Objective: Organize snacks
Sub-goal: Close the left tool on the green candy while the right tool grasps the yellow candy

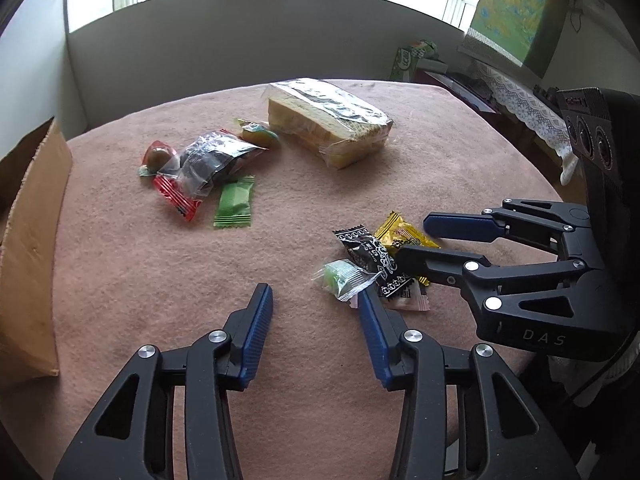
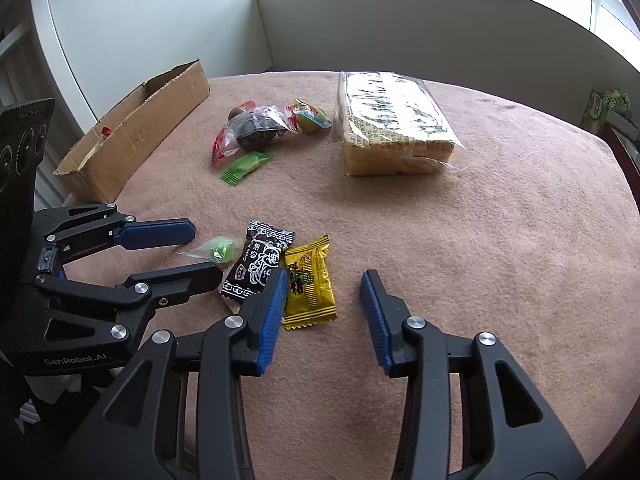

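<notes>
Jaws of both grippers gape empty beside black candy (image 2: 256, 264).

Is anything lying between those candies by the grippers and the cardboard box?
Nothing visible. Between the near candies and the cardboard box lies only bare pink tablecloth; the other snack pile sits off to the side.

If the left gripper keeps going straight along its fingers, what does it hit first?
Probably bare tablecloth: the left gripper points steeply down at empty cloth between its open fingers. The clear-wrapped green candy lies just beside the right finger and may get clipped; depth is unclear.
</notes>
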`<state>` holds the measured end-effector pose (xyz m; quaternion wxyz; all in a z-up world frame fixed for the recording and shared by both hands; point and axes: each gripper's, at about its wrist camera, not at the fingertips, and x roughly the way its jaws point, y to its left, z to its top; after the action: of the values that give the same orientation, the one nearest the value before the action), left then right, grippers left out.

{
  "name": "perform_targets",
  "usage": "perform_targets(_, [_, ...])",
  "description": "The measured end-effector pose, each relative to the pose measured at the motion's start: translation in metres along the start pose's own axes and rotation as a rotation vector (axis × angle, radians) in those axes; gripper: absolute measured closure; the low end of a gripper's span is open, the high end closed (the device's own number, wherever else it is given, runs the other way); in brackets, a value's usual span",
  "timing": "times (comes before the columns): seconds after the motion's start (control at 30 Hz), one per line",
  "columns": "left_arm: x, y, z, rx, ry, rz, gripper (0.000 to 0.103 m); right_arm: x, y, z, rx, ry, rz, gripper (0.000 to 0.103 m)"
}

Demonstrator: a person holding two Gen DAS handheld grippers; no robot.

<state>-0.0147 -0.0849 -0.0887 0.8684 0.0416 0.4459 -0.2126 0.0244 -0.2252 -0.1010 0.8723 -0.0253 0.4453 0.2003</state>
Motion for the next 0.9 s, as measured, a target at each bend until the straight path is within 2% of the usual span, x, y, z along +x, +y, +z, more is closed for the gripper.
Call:
perform_targets(0.27, [0.007,-0.004,0.008,0.005,-0.003,0.020,0.060,0.004,0.013,0.000,-0.066,-0.005,-0.084,0.066])
perform_targets(0.4, [0.010,-0.006,0.013,0.017,-0.014,0.027,0.060,0.004,0.010,0.001,-0.053,-0.008,-0.079,0.070])
perform_targets(0.47, [0.011,-0.004,0.015,0.011,-0.019,0.022,0.070,0.004,0.008,0.002,-0.040,-0.009,-0.072,0.074])
perform_targets(0.53, [0.012,-0.005,0.018,0.013,-0.021,0.021,0.085,0.004,0.006,0.003,-0.031,-0.011,-0.074,0.076])
perform_targets(0.6, [0.014,-0.007,0.019,0.024,-0.020,0.022,0.090,0.003,0.005,0.002,-0.025,-0.012,-0.072,0.077])
perform_targets(0.8, [0.016,-0.010,0.015,0.049,-0.022,0.038,0.090,0.002,0.001,0.001,-0.006,-0.016,-0.066,0.079])
perform_targets(0.9, [0.012,-0.007,0.016,0.039,-0.030,0.039,0.090,0.000,-0.002,0.002,0.014,-0.018,-0.066,0.089])
